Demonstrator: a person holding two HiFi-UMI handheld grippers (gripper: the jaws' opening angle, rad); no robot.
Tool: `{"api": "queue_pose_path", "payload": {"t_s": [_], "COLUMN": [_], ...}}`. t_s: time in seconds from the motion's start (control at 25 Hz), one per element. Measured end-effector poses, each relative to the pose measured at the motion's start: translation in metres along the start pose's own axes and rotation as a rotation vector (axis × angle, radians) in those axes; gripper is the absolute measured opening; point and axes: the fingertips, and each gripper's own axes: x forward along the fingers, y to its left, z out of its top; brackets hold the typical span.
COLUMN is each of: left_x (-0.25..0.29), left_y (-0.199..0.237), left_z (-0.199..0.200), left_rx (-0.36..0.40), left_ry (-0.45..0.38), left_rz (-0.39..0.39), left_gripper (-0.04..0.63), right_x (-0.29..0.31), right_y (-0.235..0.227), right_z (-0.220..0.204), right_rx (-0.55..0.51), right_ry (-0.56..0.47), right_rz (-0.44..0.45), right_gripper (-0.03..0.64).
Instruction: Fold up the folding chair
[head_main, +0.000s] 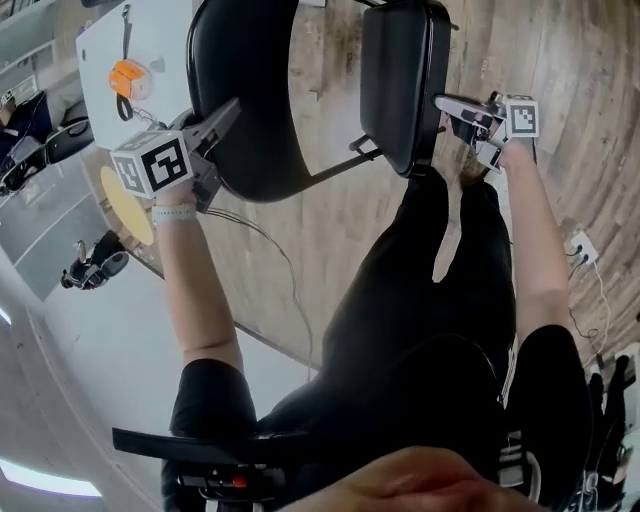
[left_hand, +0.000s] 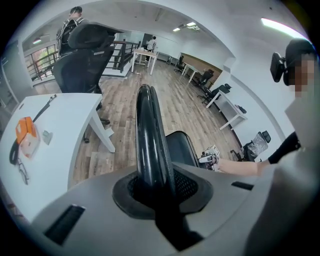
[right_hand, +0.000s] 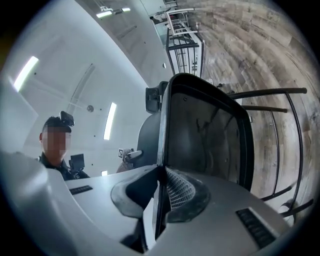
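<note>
The black folding chair hangs off the wood floor between my two grippers. In the head view its rounded backrest is at the left and its seat panel at the right. My left gripper is shut on the backrest's rim, which shows in the left gripper view as a thick black edge running up from between the pads. My right gripper is shut on the seat's thin edge; the seat's underside fills the right gripper view, with the thin leg tubes beyond it.
A white table with an orange object stands at the back left. A cable trails across the floor, and a socket strip lies at the right. An office chair stands behind the table. My legs are below the chair.
</note>
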Motion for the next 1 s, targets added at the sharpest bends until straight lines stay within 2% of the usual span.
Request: {"api": "queue_pose_path", "payload": {"t_s": [0.2, 0.44, 0.88, 1.0], "left_x": [-0.003, -0.026, -0.033, -0.037], "left_y": [0.032, 0.076, 0.106, 0.116], "left_z": [0.005, 0.008, 0.009, 0.011], "left_rx": [-0.008, -0.038, -0.024, -0.013], "left_ry": [-0.003, -0.010, -0.005, -0.006], "left_rz": [0.033, 0.006, 0.021, 0.031], "left_gripper": [0.058, 0.058, 0.057, 0.055], "right_x": [0.061, 0.166, 0.249, 0.276], "right_y": [-0.008, -0.011, -0.034, -0.047], "right_z": [0.003, 0.002, 0.000, -0.001], "right_rx": [-0.031, -0.054, -0.011, -0.014], "right_ry": [0.025, 0.071, 0.056, 0.071], "right_rz": [-0.050, -0.063, -0.093, -0.161], "right_gripper": [0.048, 0.043, 0.035, 0.037]}}
